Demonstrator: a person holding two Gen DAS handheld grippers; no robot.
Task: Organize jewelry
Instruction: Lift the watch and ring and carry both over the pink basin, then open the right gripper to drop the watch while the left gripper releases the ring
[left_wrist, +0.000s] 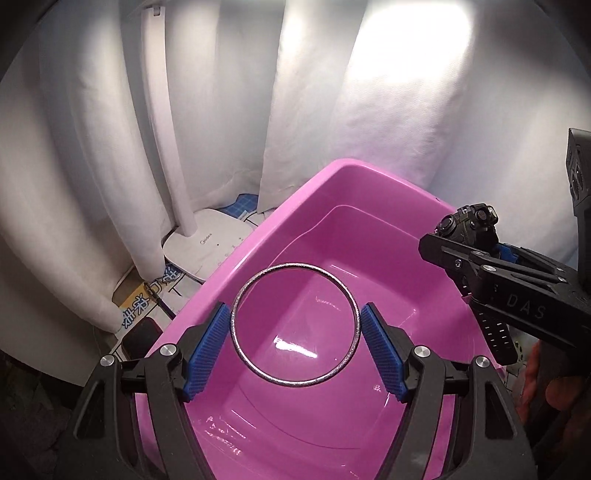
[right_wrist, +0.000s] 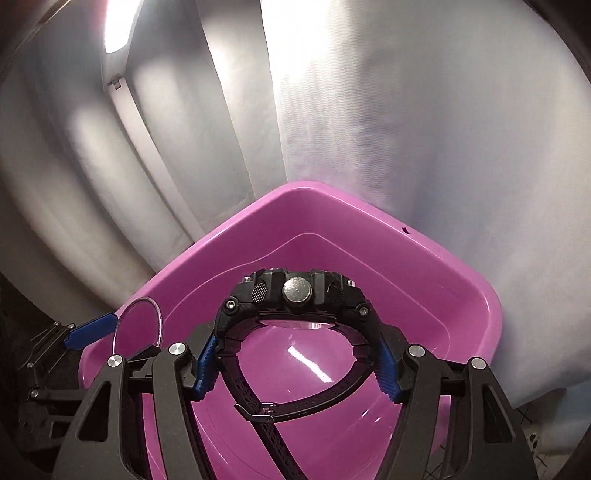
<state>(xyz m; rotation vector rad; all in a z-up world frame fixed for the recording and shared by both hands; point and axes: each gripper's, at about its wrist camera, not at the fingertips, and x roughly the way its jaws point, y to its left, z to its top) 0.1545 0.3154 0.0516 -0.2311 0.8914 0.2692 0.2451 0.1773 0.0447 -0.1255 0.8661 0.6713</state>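
Both grippers are hanging over the pink plastic basin (left_wrist: 258, 236): the left gripper (left_wrist: 295, 341) is clamping a silver bangle (left_wrist: 240, 295), the right gripper (right_wrist: 295, 363) is gripping a black wristwatch (right_wrist: 295, 291); next, each probably needs lowering and releasing inside

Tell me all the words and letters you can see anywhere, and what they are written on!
"DAS": pale letters on the black body of the right claw, which holds the watch.
"Midea", faint: on the white lamp base.
Large blue Chinese characters on the paper sheet beside the pink tub: too skewed to read.
Tiny marks along the lamp base's edge: too small.
Right wrist view: nothing readable.
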